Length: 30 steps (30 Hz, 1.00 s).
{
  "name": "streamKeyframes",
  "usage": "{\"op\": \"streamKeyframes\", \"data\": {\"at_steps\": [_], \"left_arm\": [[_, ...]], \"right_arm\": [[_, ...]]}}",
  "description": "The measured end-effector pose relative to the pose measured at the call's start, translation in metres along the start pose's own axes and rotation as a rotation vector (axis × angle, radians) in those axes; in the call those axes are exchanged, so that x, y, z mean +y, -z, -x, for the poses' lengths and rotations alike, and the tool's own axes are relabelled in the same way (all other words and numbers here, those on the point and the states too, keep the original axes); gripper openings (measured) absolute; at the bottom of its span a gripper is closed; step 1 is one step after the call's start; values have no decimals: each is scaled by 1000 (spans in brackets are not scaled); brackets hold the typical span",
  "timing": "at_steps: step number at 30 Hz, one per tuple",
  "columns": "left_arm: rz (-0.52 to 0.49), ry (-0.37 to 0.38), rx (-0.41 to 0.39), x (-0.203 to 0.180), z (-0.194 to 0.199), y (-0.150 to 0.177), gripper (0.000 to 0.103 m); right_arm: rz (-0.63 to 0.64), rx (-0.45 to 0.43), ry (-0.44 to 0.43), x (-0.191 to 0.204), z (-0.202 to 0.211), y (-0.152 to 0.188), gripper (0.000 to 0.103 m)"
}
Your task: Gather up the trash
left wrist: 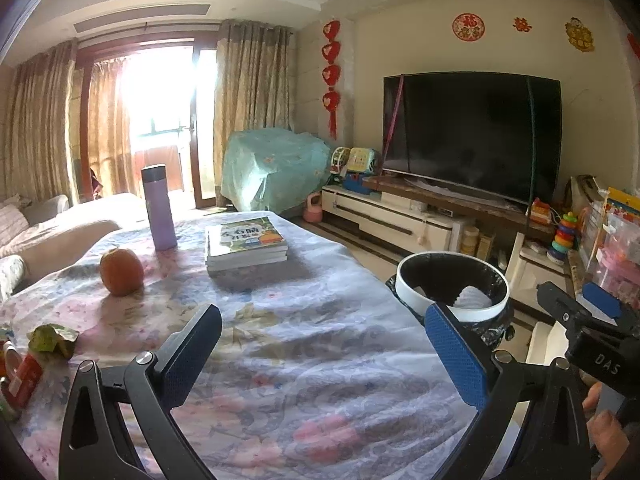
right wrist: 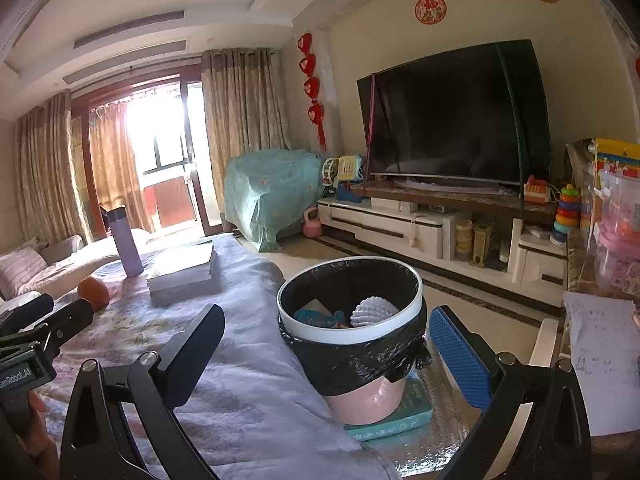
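Note:
A pink trash bin (right wrist: 362, 396) with a white rim and black liner stands on a teal book beside the table; it holds white crumpled paper (right wrist: 370, 310) and blue scraps. The bin also shows in the left wrist view (left wrist: 416, 300). A crumpled green wrapper (left wrist: 50, 338) and a red packet (left wrist: 26, 376) lie on the floral tablecloth (left wrist: 300, 360) at the near left. My left gripper (left wrist: 324, 352) is open and empty above the table. My right gripper (right wrist: 326, 344) is open and empty, its fingers on either side of the bin from this view.
An orange (left wrist: 121, 272), a purple flask (left wrist: 159, 208) and a stack of books (left wrist: 246, 242) sit on the far part of the table. A TV (left wrist: 472, 136) on a low cabinet and toys stand to the right. A sofa (left wrist: 48, 236) lies to the left.

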State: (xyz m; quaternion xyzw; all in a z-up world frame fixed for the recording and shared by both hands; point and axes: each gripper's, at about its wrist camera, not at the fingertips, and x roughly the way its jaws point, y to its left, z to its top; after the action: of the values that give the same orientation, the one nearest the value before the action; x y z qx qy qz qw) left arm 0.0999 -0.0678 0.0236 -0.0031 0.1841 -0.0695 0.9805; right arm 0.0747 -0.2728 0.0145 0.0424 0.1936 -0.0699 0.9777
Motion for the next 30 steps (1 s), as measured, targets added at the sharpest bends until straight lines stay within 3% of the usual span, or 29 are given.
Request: {"op": "streamKeyframes", "data": {"at_steps": [30], "left_arm": [[-8, 6, -15, 6, -4, 6, 102]], "right_arm": [[3, -28, -5, -2, 5, -5, 103]]}}
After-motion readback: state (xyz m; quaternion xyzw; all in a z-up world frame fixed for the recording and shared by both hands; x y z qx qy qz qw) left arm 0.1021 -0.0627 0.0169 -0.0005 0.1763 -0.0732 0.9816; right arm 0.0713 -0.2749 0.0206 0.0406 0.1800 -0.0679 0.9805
